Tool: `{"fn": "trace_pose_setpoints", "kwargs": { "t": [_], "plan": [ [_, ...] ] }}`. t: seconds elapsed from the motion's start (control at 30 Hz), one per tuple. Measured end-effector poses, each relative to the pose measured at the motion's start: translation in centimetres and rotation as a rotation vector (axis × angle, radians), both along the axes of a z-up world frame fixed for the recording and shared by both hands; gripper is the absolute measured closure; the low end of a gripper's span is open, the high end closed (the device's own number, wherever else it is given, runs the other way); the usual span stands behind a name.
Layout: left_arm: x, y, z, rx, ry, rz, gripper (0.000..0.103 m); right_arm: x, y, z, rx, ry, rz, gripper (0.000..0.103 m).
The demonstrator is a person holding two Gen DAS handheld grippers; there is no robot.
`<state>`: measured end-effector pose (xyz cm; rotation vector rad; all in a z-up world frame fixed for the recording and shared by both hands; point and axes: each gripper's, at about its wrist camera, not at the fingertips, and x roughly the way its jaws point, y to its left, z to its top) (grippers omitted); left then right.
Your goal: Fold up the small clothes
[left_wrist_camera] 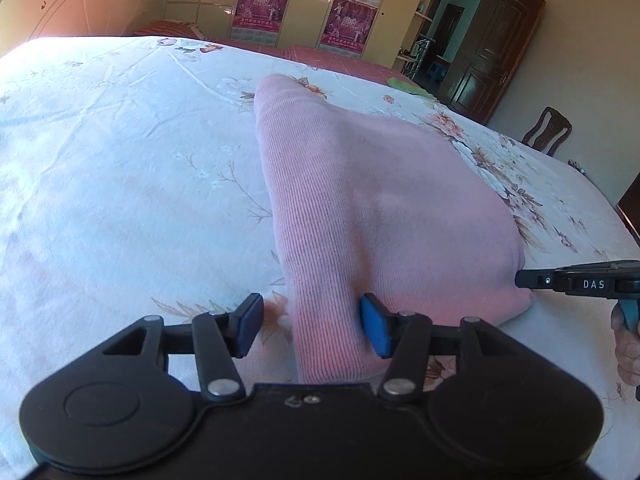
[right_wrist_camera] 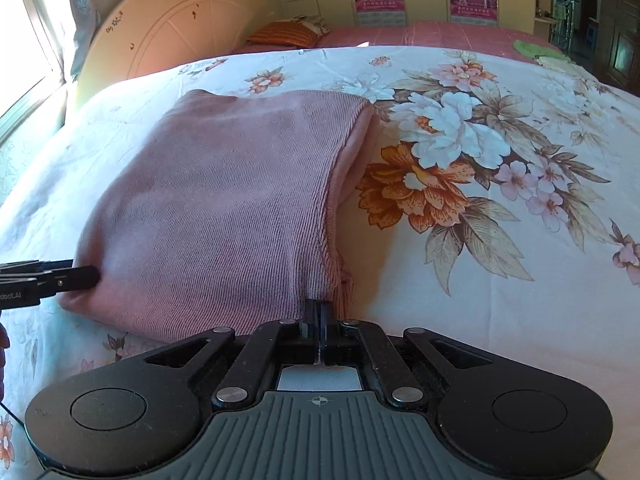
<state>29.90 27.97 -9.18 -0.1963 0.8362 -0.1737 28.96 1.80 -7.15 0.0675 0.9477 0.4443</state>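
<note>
While right fingers (right_wrist_camera: 319, 312) pinch its hem (left (left_wrist_camera: 312, 326) wide), the garment (right_wrist_camera: 224, 208) stretches away.

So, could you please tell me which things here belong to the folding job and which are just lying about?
Belong to the job:
- pink knit garment, folded on the floral bedsheet
- right gripper, shut on the garment's near edge
- left gripper, open astride the garment's near corner

Just lying about:
- striped pillow
- green cloth
- wooden chair
- wall posters
</note>
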Motion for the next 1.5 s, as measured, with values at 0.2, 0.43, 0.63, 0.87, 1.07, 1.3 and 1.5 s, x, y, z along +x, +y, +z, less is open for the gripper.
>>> {"fn": "trace_pose_setpoints", "kwargs": {
  "t": [0.2,0.43,0.63,0.87,1.07,1.3,1.5],
  "plan": [
    [-2.0,-1.7,2.4,0.022,-0.055,0.044,0.050,-1.4,-0.4,1.7,0.014,-0.027,-0.017,0.103],
    [-6.5,-7.3,4.4,0.221,-0.134,0.095,0.000,-8.1,-2.7,4.7,0.020,-0.188,-0.107,0.000],
    [-10.1,-10.3,4.9,0.157,-0.113,0.099,0.000,-12.5,-5.0,6.1,0.063,-0.193,-0.114,0.000],
    [-14.4,-12.2,6.7,0.127,-0.117,0.123,0.000,-16.8,-7.0,7.6,0.041,-0.192,-0.156,0.000],
    [-18.4,-13.0,8.9,0.124,-0.140,0.137,0.000,-21.1,-7.7,10.0,0.026,-0.212,-0.161,0.000],
    [-24.2,-14.6,11.9,0.148,-0.217,0.136,0.000,-26.8,-7.4,12.2,0.017,-0.255,-0.159,0.000],
    [-29.2,-15.4,13.9,0.157,-0.267,0.132,0.000,-31.0,-7.4,12.9,0.024,-0.265,-0.148,0.000]
  ]
}}
